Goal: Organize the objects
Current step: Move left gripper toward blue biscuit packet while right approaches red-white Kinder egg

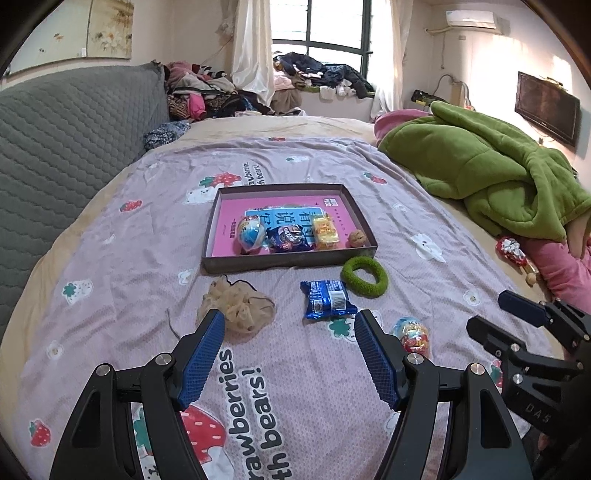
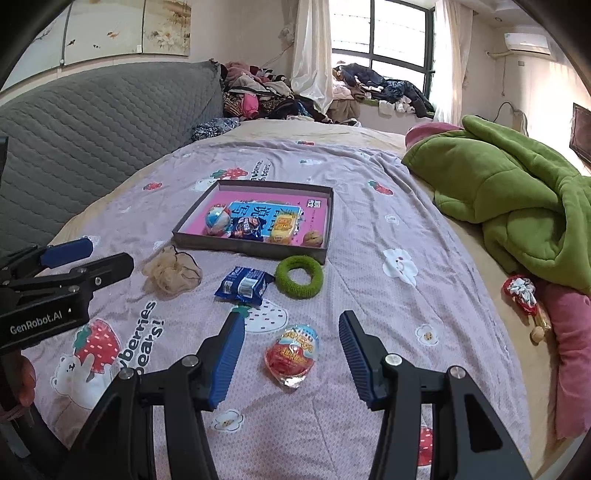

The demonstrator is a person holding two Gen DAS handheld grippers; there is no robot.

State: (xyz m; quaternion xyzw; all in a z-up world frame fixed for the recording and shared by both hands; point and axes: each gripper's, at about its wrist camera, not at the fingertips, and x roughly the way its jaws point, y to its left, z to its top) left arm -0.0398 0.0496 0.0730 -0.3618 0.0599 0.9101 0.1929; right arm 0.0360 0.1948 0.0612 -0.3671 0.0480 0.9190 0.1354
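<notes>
— Where are you working?

— You're in a home bedroom: your claws hang over a bed (image 1: 110,229) with a strawberry-and-bear sheet (image 2: 369,229).

— What else shows it?

— Far ahead of your claws, clothes (image 1: 207,88) heap by a curtained window (image 1: 332,22); to their left a quilted headboard (image 1: 66,125), up right an air conditioner (image 1: 469,18).

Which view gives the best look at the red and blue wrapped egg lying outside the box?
The right wrist view: the wrapped egg lies whole and unobstructed on the bedspread, between the open right gripper fingers. In the left wrist view the egg is partly hidden behind a finger of the left gripper.
</notes>
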